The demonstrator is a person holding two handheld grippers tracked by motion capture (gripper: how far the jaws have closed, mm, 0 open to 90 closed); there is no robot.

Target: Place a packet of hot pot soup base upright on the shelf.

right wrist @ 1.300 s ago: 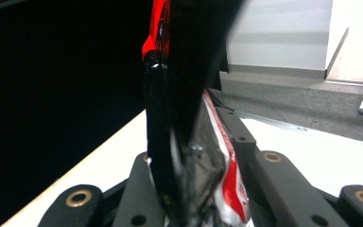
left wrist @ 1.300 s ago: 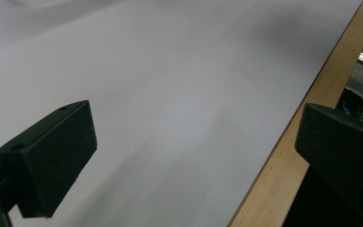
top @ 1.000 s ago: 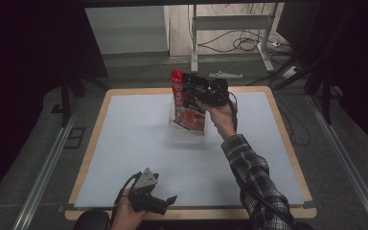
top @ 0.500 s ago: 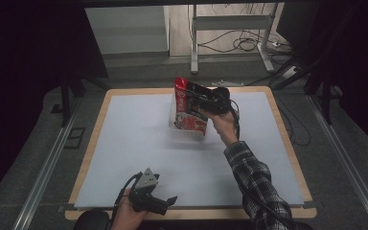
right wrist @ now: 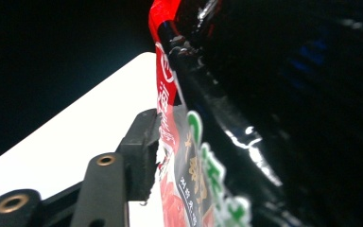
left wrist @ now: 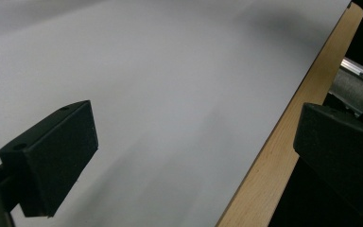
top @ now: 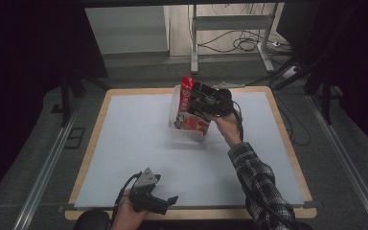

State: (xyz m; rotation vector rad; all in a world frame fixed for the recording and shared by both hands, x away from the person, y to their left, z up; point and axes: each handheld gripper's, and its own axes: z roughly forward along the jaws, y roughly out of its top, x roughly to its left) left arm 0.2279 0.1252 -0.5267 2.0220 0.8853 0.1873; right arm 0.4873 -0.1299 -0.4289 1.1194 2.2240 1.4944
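Right hand-held gripper [top: 195, 101] just eased apart around red snack bag [top: 189, 115] in clear tub [top: 176, 103] on white worktop [top: 124, 143]; left hand-held gripper [top: 165, 201] agape near wooden edge [top: 92, 139], dim room.

The right claw [top: 199, 103], arm outstretched, has just been opening; the left claw [top: 165, 203] rests low with jaws wide apart.

One snack bag [top: 188, 112], one clear tub [top: 184, 134], two tongs [top: 197, 103] [top: 165, 203].
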